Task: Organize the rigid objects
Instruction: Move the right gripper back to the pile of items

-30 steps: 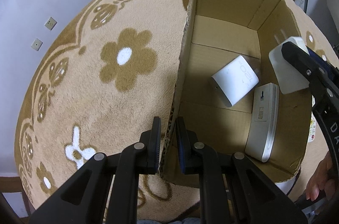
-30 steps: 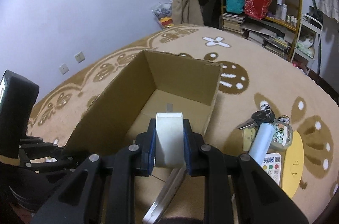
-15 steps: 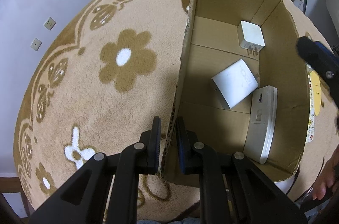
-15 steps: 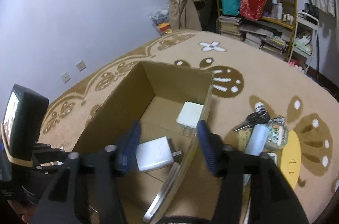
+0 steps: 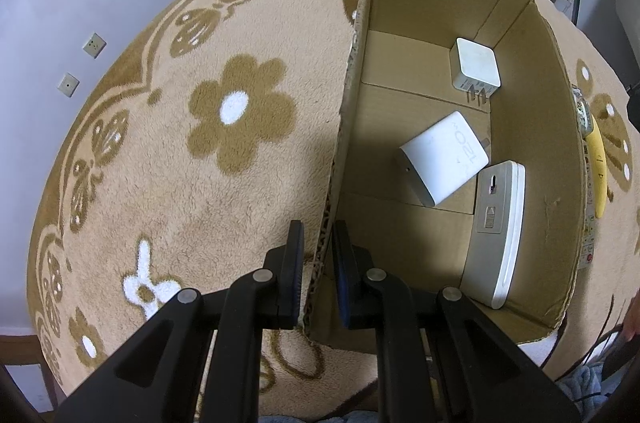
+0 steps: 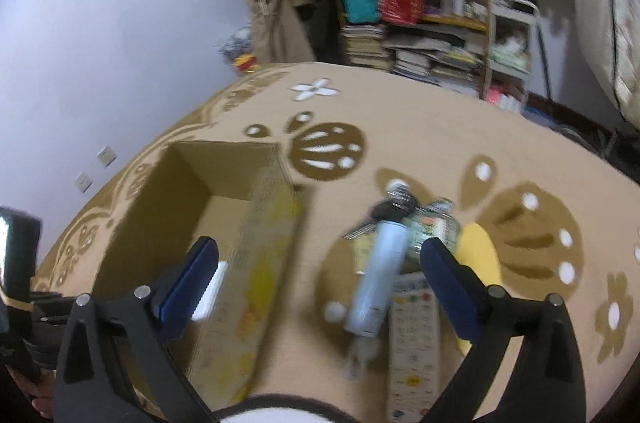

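The left gripper (image 5: 318, 243) is clamped on the near wall of the cardboard box (image 5: 560, 159), one pad outside and one inside, and it keeps the box steady on the flowered carpet (image 5: 160, 143); the cardboard looks thin and a little soft, so I judge that a firm pinch on the rim is enough and a hard pull can bend it. The right gripper (image 6: 320, 263) has just been opening and now stands wide apart with nothing between its pads; it hangs over the carpet just beside the box, above the things which wait outside.

Inside the box lie a small white cube charger (image 5: 476, 67) near the far corner, a bigger white adapter (image 5: 444, 159) in the middle, and a long flat white device (image 5: 496, 231) along the right wall; all seem hard, light plastic, smooth and rather slippery.

Outside, the pale blue tube (image 6: 378, 279) lies nearest under the open jaws, touching the remote control (image 6: 412, 343); a bunch of keys (image 6: 390, 207) is behind it. I think the tube is stiff and light but can roll; it is best taken across its middle, with the pads on the two long sides.
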Demonstrator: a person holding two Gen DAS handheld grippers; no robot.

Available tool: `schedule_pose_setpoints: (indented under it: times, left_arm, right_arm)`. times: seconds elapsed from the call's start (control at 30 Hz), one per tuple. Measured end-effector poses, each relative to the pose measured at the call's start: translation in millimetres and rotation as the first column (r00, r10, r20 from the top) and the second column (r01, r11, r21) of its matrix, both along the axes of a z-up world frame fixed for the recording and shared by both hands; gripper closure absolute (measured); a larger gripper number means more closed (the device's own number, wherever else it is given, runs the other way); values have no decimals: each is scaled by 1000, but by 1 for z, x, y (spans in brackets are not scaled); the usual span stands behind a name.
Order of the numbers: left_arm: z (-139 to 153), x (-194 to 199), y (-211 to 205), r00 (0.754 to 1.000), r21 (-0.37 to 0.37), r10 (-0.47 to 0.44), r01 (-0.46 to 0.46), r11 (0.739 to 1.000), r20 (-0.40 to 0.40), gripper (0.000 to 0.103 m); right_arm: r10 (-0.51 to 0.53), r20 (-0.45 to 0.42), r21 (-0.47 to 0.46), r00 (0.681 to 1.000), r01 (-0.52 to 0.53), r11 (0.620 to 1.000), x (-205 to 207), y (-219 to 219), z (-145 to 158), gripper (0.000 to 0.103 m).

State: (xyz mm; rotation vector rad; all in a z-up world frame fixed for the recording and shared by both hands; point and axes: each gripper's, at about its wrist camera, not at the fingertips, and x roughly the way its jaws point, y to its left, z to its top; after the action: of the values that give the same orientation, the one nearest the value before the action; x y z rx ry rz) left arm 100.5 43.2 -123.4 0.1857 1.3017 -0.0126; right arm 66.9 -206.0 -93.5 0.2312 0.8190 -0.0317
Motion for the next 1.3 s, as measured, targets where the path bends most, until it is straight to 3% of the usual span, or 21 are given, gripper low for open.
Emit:
schedule_pose_setpoints:
  times: [0.27,0.4,0.53,0.77,0.83,0.9,1.03,1.2,1.3]
  left_arm:
    - [0,0,0,1000,4,-4,4,1000,0,89]
    - [0,1,1,1000,2,-3,3,1000,0,89]
    - [0,1,1,1000,4,-5,5,1000,0,89]
    - [0,1,1,1000,8,-8,8,1000,2,88]
    - [0,1,1,1000,6,-7,7,1000,1,88]
    - [0,1,1,1000,6,-7,7,1000,1,88]
    - [0,1,1,1000,3,-6,6,1000,0,88]
    - [0,1,1,1000,-3,-5,5,1000,-1,88]
    - [0,1,2,1000,-1,-4,4,1000,-2,88]
  right_arm:
    - [-95,-100,-31,990,92,995,0,-33,-23,0]
    - [-114,-170,-126,979,94,988,-3,-35,-38,0]
    - [-141,-243,-146,960,108,983,-6,-41,-54,0]
    - [-83,-314,-136,946,41,990,-3,-35,-69,7]
    - [-72,-334,-140,940,26,990,-2,-32,-72,12]
    - [-65,-361,-141,930,14,990,-2,-31,-77,24]
    - [-65,-400,-141,914,9,990,-2,-31,-85,27]
    - [-44,-449,-124,893,-14,992,-1,-29,-96,53]
    - [-43,-472,-121,880,-16,993,-2,-30,-104,55]
